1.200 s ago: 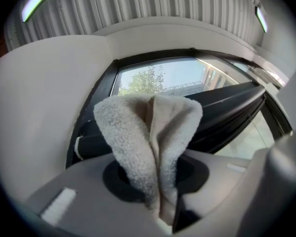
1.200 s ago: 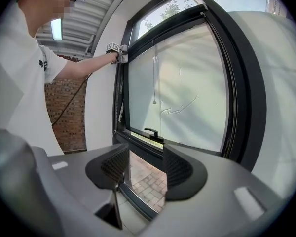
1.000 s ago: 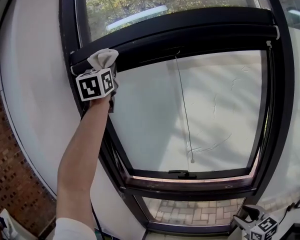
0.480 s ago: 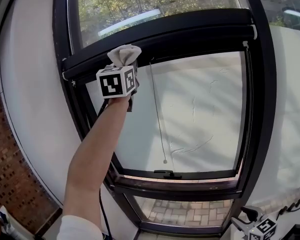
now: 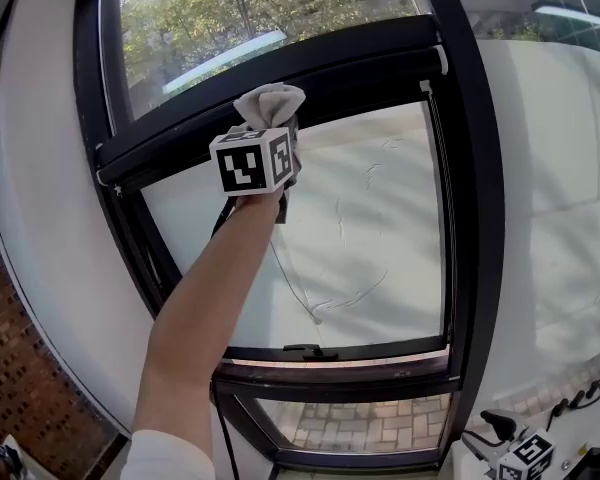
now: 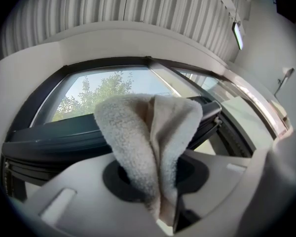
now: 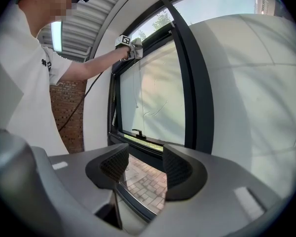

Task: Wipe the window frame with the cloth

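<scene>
A beige cloth (image 5: pixel 271 102) is bunched in my left gripper (image 5: pixel 272 120), which is shut on it. The person's bare arm holds it up against the black horizontal bar of the window frame (image 5: pixel 360 56), near the bar's middle. In the left gripper view the cloth (image 6: pixel 149 137) rises from between the jaws and hides the pads, with the frame bar (image 6: pixel 49 144) right behind it. My right gripper (image 5: pixel 525 458) hangs low at the bottom right, away from the window. Its jaws stand open and empty in the right gripper view (image 7: pixel 144 164), where the cloth (image 7: pixel 137 47) shows far off.
The frame's thick right upright (image 5: pixel 468 218) runs top to bottom. A thin cord (image 5: pixel 292 290) hangs over the white blind. A latch handle (image 5: pixel 305 349) sits on the lower sash. A white wall (image 5: pixel 50 268) and brick (image 5: pixel 10 408) lie to the left.
My left gripper has slid the cloth to the right along the horizontal bar, from its left end toward the middle. The right gripper has stayed low.
</scene>
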Available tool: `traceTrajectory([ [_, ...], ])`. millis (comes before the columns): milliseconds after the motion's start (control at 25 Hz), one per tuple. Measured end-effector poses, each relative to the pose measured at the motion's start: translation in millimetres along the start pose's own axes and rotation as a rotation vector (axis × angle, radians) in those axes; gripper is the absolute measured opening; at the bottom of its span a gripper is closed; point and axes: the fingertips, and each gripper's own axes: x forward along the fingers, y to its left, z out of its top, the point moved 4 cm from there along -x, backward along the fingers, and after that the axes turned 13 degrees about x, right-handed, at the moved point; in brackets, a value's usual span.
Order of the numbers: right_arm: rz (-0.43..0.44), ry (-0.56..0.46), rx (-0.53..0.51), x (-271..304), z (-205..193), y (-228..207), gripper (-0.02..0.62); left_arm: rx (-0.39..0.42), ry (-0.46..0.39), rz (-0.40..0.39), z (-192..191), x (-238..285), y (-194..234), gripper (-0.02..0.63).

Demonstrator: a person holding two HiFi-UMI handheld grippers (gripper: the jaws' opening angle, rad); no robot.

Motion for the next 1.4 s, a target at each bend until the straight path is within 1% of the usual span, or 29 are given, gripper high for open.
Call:
traceTrajectory([
  [240,-0.032,-0.032,0.014,-21,-1,-11,0.218,-0.008,-0.069,-0.094,42,24,-69,0.129],
  [480,-0.090,-0.063,0.035,-43,-9,-21,0.218,0.000,-0.144,-0.210,86,48,-144,0.129],
  [680,-0.145,-0.089,0.055,-63,-16,-27,0.218,0.023,-0.196,-0.266,111,63,-192,0.129],
  [760,-0.178,-0.091,0.066,-71,-23,-31,0.218,0.034,-0.209,-0.279,114,67,-206,0.129],
  [840,-0.210,-0.093,0.067,-79,-29,-39,0.218,0.051,-0.219,-0.276,114,70,-213,0.129],
  [1000,-0.246,-0.072,0.071,-88,-33,-43,0.218,0.092,-0.238,-0.276,112,67,-221,0.129],
  [1160,-0.239,-0.076,0.065,-84,-33,-41,0.218,0.121,-0.247,-0.297,102,59,-235,0.129],
  [1400,-0.232,-0.033,0.061,-77,-35,-33,0.218,0.122,-0.238,-0.346,64,40,-261,0.129],
])
